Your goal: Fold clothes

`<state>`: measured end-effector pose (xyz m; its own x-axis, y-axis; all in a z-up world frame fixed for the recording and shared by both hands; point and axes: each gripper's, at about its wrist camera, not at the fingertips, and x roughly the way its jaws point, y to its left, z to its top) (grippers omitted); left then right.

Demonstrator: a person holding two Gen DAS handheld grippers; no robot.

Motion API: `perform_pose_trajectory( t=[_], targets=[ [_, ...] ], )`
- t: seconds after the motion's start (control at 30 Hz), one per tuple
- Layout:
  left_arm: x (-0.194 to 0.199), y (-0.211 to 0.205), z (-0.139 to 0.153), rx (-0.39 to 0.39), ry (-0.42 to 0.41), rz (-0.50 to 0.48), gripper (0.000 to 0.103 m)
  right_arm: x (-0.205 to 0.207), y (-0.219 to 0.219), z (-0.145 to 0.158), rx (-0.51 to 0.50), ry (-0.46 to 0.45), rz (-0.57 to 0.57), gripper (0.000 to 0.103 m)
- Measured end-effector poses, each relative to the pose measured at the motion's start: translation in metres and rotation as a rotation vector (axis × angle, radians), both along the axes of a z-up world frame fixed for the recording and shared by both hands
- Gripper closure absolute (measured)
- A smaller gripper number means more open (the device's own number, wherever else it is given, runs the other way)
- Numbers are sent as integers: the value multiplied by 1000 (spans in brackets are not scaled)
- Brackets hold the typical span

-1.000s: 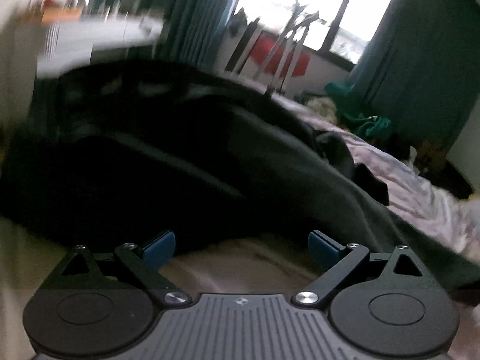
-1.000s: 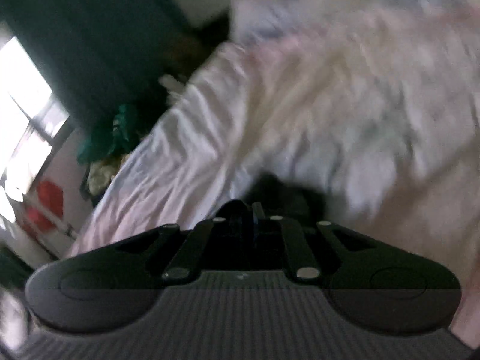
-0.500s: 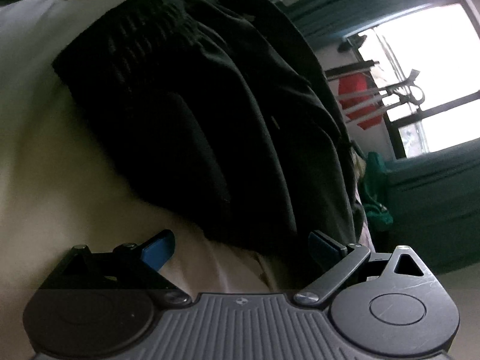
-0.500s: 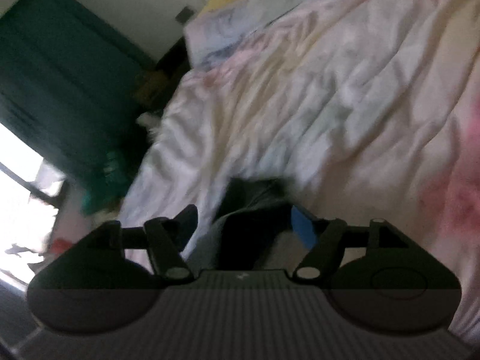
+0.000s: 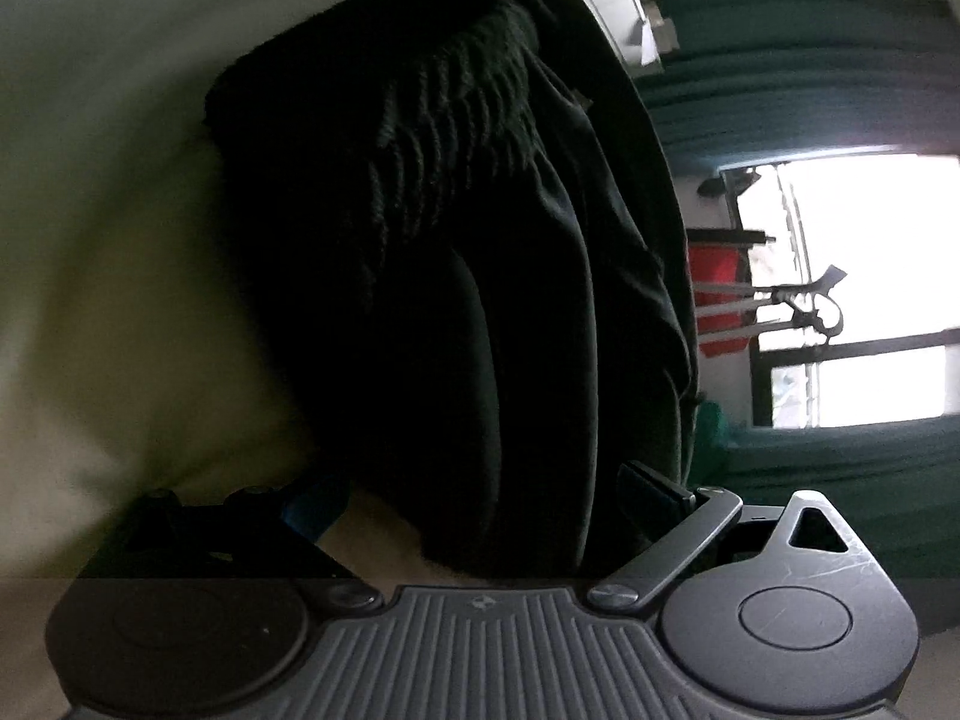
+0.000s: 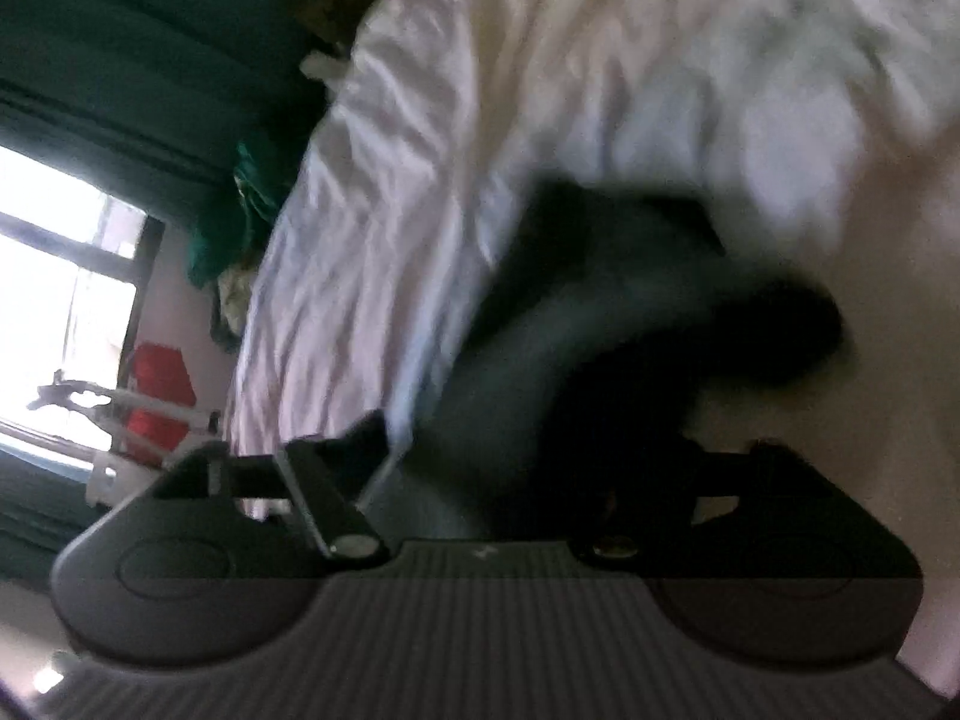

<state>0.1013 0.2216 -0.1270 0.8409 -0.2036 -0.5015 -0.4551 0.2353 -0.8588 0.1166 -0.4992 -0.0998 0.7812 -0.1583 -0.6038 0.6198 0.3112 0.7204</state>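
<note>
A black garment (image 5: 480, 276) with a ribbed elastic waistband (image 5: 444, 138) lies on the cream sheet (image 5: 102, 228). My left gripper (image 5: 480, 498) is open and low over the sheet, and the garment's near edge reaches in between its fingers without being pinched. In the right wrist view a dark, blurred end of the garment (image 6: 630, 324) lies on the pale crumpled bed cover (image 6: 420, 120). My right gripper (image 6: 528, 450) straddles that end with its jaws closing. Its left finger (image 6: 360, 438) stands clear of the cloth, while the right finger is lost in the dark fabric.
A bright window (image 5: 852, 288) with teal curtains (image 5: 810, 72) lies beyond the bed. A red object (image 6: 159, 384) and a metal rack (image 6: 78, 396) stand below the window. A heap of green clothes (image 6: 240, 210) sits at the bed's far edge.
My right gripper went from shut to open with the dark cloth end now lying between its jaws. My left gripper rolled and dropped closer to the waistband.
</note>
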Motion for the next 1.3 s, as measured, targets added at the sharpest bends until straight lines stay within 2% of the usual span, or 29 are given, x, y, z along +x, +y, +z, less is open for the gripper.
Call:
perform_pose_trajectory(
  t=[0.03,0.07,0.1,0.13,0.2,0.23,0.3,0.33,0.4,0.43,0.47,0.5,0.6,0.67,0.77,0.93,0.97,1.07,1.2,1.3],
  targets=[
    [0,1,-1,-10,-5,8,5,7,-3,5,-62,2,13,53],
    [-2,3,-3,-23,-9,19,6,16,-5,9,-128,11,32,80],
    [-3,4,-5,-36,-12,30,7,23,-7,10,-175,26,44,93],
    [-6,6,-6,-51,-18,44,8,25,-8,12,-191,13,42,97],
    [-9,6,-11,-72,-21,72,13,20,-6,21,-217,-84,28,97],
    [-10,8,-12,-85,-19,89,16,14,0,32,-274,-152,30,97],
    [-11,13,-16,-103,-13,117,31,0,13,57,-403,-283,34,97],
    [-10,15,-18,-113,-8,129,35,-5,17,62,-440,-303,30,97],
    [-8,23,-21,-141,-13,148,40,-9,21,65,-496,-276,22,97],
    [-6,27,-21,-145,-16,150,43,-7,19,59,-489,-227,23,97],
    [-2,30,-19,-122,4,140,53,-4,15,50,-467,-167,23,97],
    [2,33,-16,-94,29,126,67,1,10,41,-445,-106,27,97],
    [-2,36,-3,-53,31,121,89,13,2,19,-427,21,61,97],
    [-9,41,12,-17,30,102,92,18,1,11,-414,43,74,97],
    [-25,59,41,1,12,109,95,12,-2,10,-374,27,67,97],
    [-60,107,106,113,14,124,95,2,-15,5,-251,-2,54,97],
    [-65,115,110,113,31,128,95,-2,-18,4,-220,-7,48,97],
    [-80,141,119,95,90,138,95,-13,-29,-6,-103,5,22,97],
    [-82,157,92,-5,143,150,95,-25,-38,-19,3,61,12,97],
    [-95,166,89,-3,156,143,95,-31,-43,-26,72,69,-12,97]
  ],
)
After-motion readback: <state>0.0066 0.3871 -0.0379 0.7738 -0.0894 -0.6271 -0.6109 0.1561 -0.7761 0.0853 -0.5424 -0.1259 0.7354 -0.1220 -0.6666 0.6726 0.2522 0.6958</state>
